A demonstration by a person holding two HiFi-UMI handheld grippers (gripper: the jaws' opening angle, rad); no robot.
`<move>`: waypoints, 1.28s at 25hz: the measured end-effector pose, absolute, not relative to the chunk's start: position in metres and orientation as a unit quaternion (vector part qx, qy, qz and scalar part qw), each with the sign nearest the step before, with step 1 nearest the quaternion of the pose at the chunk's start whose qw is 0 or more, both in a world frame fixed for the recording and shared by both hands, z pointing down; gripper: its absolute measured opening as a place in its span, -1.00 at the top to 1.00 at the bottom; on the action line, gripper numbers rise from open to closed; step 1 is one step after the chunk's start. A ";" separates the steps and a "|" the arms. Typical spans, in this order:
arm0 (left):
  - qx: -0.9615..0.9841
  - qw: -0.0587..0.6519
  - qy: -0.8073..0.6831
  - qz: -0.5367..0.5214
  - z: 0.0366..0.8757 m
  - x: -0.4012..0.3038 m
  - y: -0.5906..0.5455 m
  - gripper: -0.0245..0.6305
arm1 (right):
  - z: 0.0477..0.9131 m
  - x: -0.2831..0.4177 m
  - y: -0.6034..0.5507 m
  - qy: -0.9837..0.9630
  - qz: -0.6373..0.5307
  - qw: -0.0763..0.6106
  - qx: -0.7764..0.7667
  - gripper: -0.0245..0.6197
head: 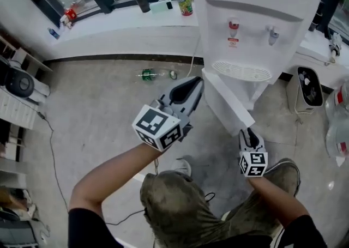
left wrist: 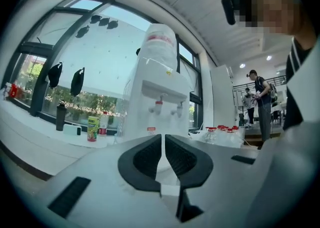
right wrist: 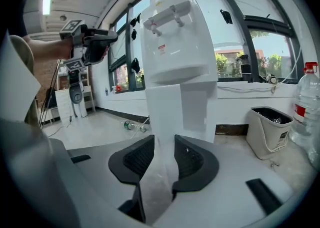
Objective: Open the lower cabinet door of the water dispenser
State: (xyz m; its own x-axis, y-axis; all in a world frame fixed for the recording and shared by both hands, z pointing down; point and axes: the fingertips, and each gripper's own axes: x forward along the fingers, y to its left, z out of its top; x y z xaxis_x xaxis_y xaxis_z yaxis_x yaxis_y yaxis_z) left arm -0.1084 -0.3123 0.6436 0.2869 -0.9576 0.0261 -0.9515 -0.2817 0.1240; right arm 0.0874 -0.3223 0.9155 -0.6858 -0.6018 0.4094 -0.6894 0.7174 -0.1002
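The lower cabinet door (head: 229, 104) was already swung well out from the water dispenser (head: 256, 18), free edge pinched in our right gripper (head: 248, 133) fingers; left gripper (head: 197, 82) fingers were closed on nothing, up beside the dispenser; we reckoned the pull should follow the hinge arc, no sideways yanking, or that thin edge slips out.

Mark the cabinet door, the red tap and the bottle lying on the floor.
cabinet door (head: 228, 104): head view, middle of the swung-open white panel.
red tap (head: 233, 25): head view, its red handle.
bottle (head: 148, 74): head view, the green part of its body.
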 end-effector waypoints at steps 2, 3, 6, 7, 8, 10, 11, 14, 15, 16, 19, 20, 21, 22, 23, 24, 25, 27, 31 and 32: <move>0.806 0.064 -0.586 -0.041 0.650 -0.107 -0.319 0.86 | 0.914 0.087 -0.323 -0.906 0.134 0.181 0.359 0.58; 0.808 0.071 -0.583 -0.045 0.657 -0.107 -0.321 0.86 | 0.915 0.087 -0.322 -0.904 0.142 0.184 0.359 0.58; 0.806 0.081 -0.584 -0.050 0.675 -0.112 -0.321 0.86 | 0.915 0.087 -0.317 -0.904 0.152 0.184 0.354 0.58; 0.800 0.084 -0.591 -0.053 0.681 -0.115 -0.320 0.86 | 0.915 0.086 -0.316 -0.907 0.147 0.182 0.351 0.58; 0.793 0.088 -0.600 -0.056 0.687 -0.118 -0.319 0.86 | 0.914 0.084 -0.316 -0.910 0.141 0.180 0.347 0.58; 0.780 0.095 -0.616 -0.056 0.700 -0.120 -0.315 0.86 | 0.913 0.082 -0.315 -0.916 0.129 0.176 0.338 0.59; 0.774 0.098 -0.623 -0.055 0.706 -0.118 -0.312 0.86 | 0.913 0.082 -0.314 -0.918 0.125 0.174 0.333 0.62; 0.763 0.101 -0.636 -0.055 0.718 -0.111 -0.303 0.86 | 0.913 0.082 -0.310 -0.923 0.116 0.168 0.327 0.62; 0.762 0.101 -0.637 -0.051 0.722 -0.109 -0.300 0.86 | 0.913 0.081 -0.308 -0.923 0.116 0.166 0.327 0.62; 0.762 0.102 -0.638 -0.047 0.727 -0.106 -0.297 0.86 | 0.914 0.080 -0.307 -0.923 0.117 0.163 0.327 0.62; 0.758 0.112 -0.641 -0.033 0.740 -0.102 -0.290 0.86 | 0.914 0.076 -0.299 -0.925 0.124 0.158 0.323 0.63; 0.756 0.114 -0.644 -0.030 0.742 -0.102 -0.287 0.86 | 0.913 0.074 -0.296 -0.926 0.126 0.158 0.320 0.63; 0.753 0.116 -0.647 -0.029 0.743 -0.103 -0.285 0.86 | 0.913 0.072 -0.293 -0.926 0.129 0.158 0.317 0.63; 0.751 0.117 -0.650 -0.029 0.744 -0.103 -0.283 0.86 | 0.912 0.070 -0.291 -0.926 0.132 0.159 0.314 0.63; 0.749 0.117 -0.652 -0.029 0.743 -0.104 -0.281 0.86 | 0.912 0.067 -0.289 -0.927 0.132 0.162 0.313 0.64; 0.748 0.115 -0.653 -0.028 0.743 -0.103 -0.279 0.86 | 0.912 0.066 -0.287 -0.927 0.130 0.167 0.311 0.64; 0.749 0.114 -0.653 -0.027 0.743 -0.102 -0.278 0.86 | 0.913 0.064 -0.284 -0.927 0.128 0.171 0.310 0.64; 0.749 0.119 -0.651 -0.030 0.742 -0.099 -0.274 0.86 | 0.913 0.062 -0.279 -0.927 0.128 0.178 0.306 0.65; 0.757 0.116 -0.643 -0.026 0.736 -0.091 -0.267 0.86 | 0.913 0.051 -0.266 -0.931 0.126 0.182 0.289 0.69; 0.758 0.113 -0.642 -0.024 0.735 -0.091 -0.265 0.86 | 0.913 0.047 -0.262 -0.934 0.123 0.183 0.282 0.73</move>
